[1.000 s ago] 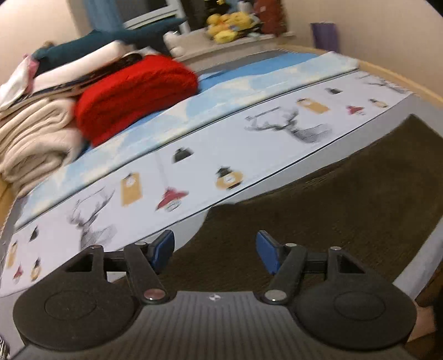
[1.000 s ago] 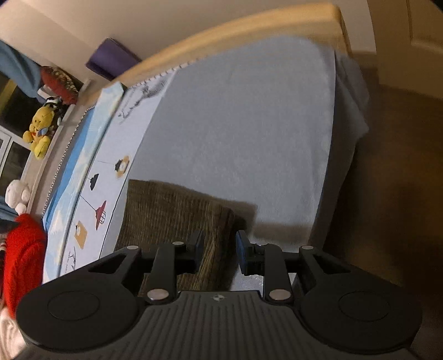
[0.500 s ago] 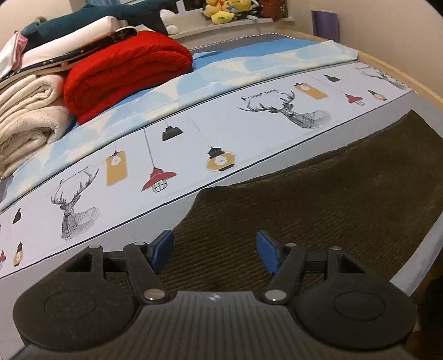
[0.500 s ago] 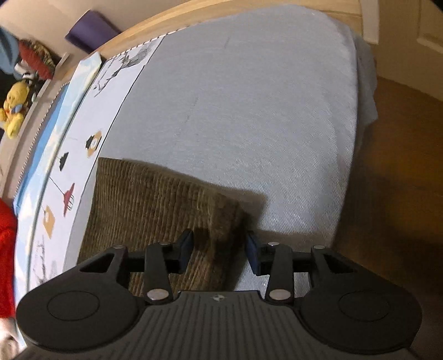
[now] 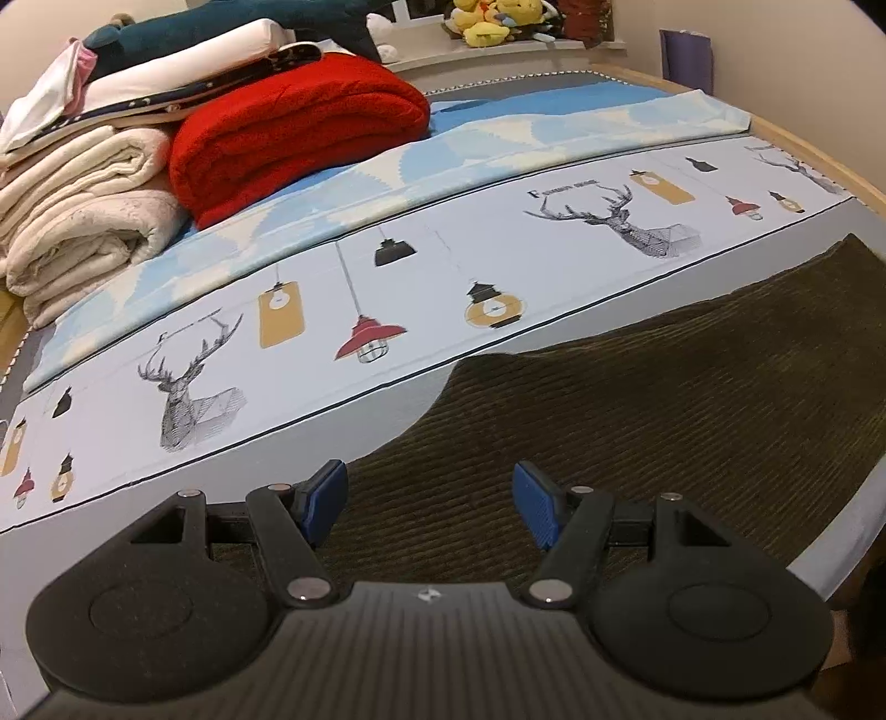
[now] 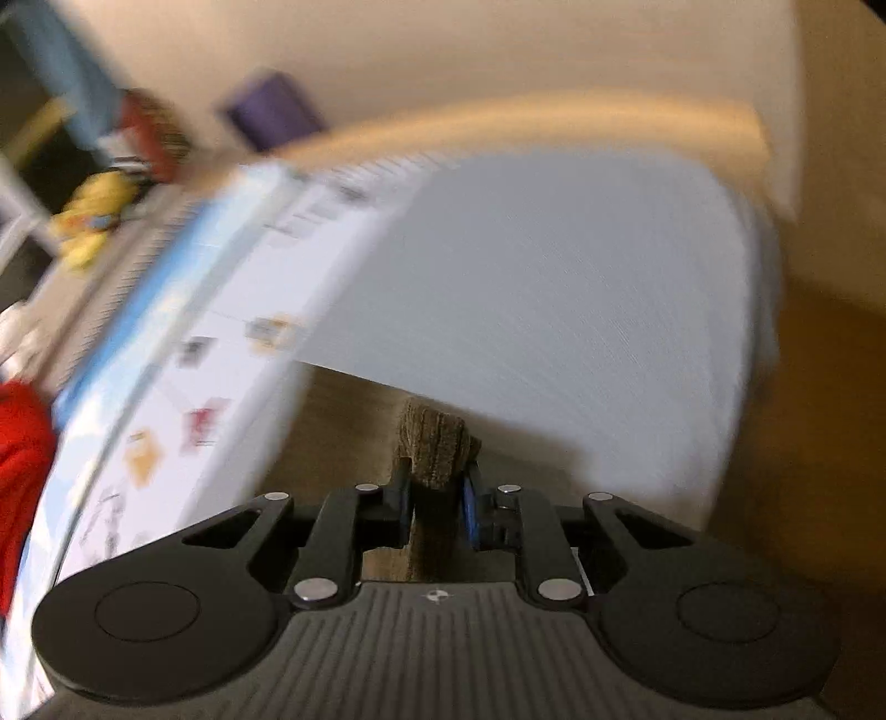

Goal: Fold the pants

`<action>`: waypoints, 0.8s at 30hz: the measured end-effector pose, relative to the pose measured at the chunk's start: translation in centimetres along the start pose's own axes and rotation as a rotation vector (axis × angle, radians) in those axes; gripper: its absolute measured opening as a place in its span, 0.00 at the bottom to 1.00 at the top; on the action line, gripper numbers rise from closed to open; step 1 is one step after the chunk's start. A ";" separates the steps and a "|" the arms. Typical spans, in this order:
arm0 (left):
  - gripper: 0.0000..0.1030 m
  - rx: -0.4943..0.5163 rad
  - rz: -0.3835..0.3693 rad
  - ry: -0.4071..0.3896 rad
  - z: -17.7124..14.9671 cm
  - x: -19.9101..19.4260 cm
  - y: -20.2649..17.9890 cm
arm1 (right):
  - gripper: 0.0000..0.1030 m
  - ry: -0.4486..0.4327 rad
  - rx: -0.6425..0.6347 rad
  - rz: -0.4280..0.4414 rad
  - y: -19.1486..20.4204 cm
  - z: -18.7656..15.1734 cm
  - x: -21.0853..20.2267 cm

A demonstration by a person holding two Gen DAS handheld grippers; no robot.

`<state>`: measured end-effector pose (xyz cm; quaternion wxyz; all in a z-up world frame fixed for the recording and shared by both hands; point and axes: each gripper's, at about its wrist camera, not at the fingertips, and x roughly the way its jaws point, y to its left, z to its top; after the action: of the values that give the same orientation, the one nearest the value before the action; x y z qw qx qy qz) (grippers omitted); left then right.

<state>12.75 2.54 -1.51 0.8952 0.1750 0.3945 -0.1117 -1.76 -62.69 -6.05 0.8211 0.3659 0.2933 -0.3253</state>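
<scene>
Grey bed sheet [image 5: 354, 437] across most of both views, with a printed band of deer heads and hanging lamps [image 5: 365, 310] crossing the middle of the left wrist frame and a pale blue blanket [image 5: 498, 138] above it. Olive-brown corduroy pants [image 5: 664, 399] spread flat over the lower right of the left wrist frame, reaching under the tool at the bottom centre. Stacked at upper left: cream folded blankets [image 5: 83, 210], and just beside them a red folded blanket [image 5: 288, 127], a dark teal cushion [image 5: 221, 27] on top. Yellow plush toys [image 5: 493, 25] along the top edge, on a ledge.

Left gripper [image 5: 429, 501] at bottom centre, blue pads [image 5: 534, 501] spread wide apart, nothing between them, poised low over the corduroy; contact unclear.

Right wrist frame heavily blurred. Right gripper [image 6: 437, 501] at bottom centre, clenched on a bunched fold of the pants [image 6: 434, 448], the cloth poking up between the fingers above the sheet.
</scene>
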 end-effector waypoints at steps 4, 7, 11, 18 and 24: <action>0.69 -0.009 0.018 0.007 -0.9 -0.4 1.0 | 0.16 -0.177 -0.350 0.097 9.0 -3.6 -6.2; 0.69 -0.021 0.036 0.013 -1.6 -0.7 2.2 | 0.16 -0.305 -0.634 0.232 15.8 -9.4 -10.8; 0.69 -0.061 0.059 0.023 -2.6 -1.1 4.0 | 0.16 -0.326 -0.960 0.444 21.6 -18.8 -14.6; 0.69 -0.125 0.075 0.037 -3.5 -1.7 6.6 | 0.20 0.217 -1.506 0.701 23.8 -35.4 -13.1; 0.69 -0.137 0.082 0.038 -4.1 -2.1 7.8 | 0.31 0.238 -1.505 0.806 24.0 -34.6 -14.0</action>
<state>11.24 11.43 -0.80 0.9012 0.1315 0.4106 -0.0446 -0.82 -18.31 -5.46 0.8618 -0.1679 0.3626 0.3125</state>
